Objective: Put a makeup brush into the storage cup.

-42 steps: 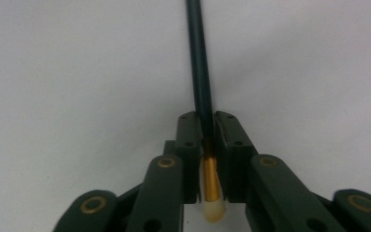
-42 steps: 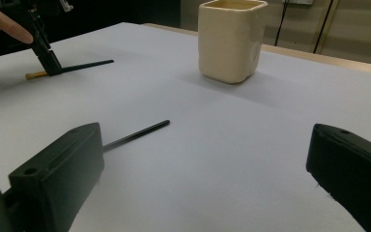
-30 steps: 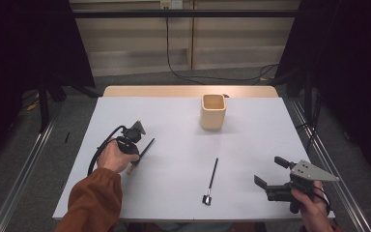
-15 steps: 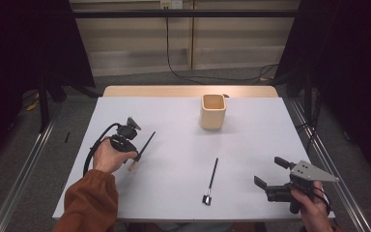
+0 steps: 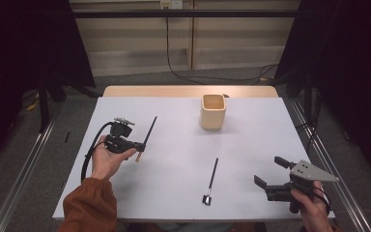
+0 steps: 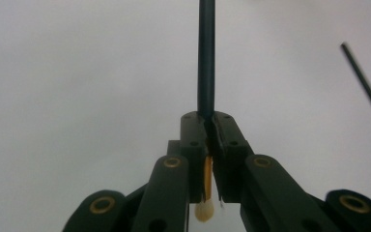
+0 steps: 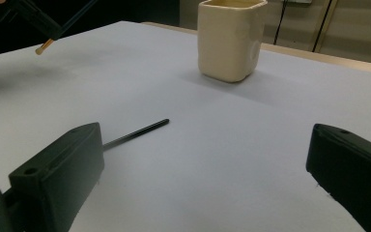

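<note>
Our left claw (image 5: 134,145) grips the thin black stick (image 5: 149,130) near its tan end, its long axis pointing toward the far cream square cup (image 5: 213,111); the right claw (image 5: 270,173) stands open

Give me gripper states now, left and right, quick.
Left gripper: shut on the dark stick, lifted off the table.
Right gripper: open, holding nothing, second stick lying ahead.
</note>
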A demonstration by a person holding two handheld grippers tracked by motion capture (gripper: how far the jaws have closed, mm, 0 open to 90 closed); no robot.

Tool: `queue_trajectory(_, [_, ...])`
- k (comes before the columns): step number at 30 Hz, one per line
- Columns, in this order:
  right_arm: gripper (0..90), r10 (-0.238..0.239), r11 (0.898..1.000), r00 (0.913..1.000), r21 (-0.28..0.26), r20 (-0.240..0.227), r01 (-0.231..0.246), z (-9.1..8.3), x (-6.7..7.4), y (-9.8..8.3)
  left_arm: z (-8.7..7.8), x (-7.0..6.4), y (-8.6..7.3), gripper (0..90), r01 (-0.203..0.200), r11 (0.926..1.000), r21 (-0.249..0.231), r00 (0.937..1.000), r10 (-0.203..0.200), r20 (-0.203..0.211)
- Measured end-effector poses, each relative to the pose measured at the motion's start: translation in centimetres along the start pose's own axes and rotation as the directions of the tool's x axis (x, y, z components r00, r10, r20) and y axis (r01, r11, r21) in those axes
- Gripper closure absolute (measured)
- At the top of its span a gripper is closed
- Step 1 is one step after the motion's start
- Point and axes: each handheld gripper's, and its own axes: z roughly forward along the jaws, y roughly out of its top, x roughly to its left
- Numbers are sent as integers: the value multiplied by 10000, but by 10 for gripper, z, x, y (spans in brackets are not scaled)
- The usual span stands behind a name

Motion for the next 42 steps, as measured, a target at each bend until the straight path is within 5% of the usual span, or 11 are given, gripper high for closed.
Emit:
queue_trajectory(5, [0, 37, 10000, 10000, 3, 31, -37, 0, 0, 0, -8, -1, -2, 845, -58, 9954, -954, 9999, 49, -98])
queue_trajectory(13, [0, 45, 10000, 10000, -52, 52, -45, 0, -1, 0, -17, -6, -5, 844, -456, 9843, -1706, 9990, 451, -72])
queue_trajectory(19, [0, 18, 10000, 10000, -57, 12, -18, -1, -1, 0, -26, -6, -9, 844, -521, 9485, -3125, 9977, 629, 245])
queue_trajectory(28, [0, 23, 10000, 10000, -67, 51, -23, -1, -1, 0, -41, -12, -11, 844, -813, 8767, -4741, 9949, 1002, 147])
queue_trajectory(36, [0, 58, 9999, 10000, -134, 51, -58, -2, -1, 0, -52, -13, -15, 844, -955, 7971, -5963, 9941, 1069, -164])
queue_trajectory(38, [0, 36, 9998, 10000, -183, 86, -34, -3, -1, 1, -52, -13, -16, 844, -909, 7860, -6115, 9941, 1085, -83])
queue_trajectory(41, [0, 16, 9999, 10000, -166, 61, -15, -2, -1, 0, -53, -13, -17, 844, -1027, 7871, -6082, 9928, 1194, -131])
queue_trajectory(42, [0, 10, 9998, 10000, -175, 54, -9, -2, -1, 0, -53, -13, -18, 844, -957, 7792, -6194, 9932, 1162, -73])
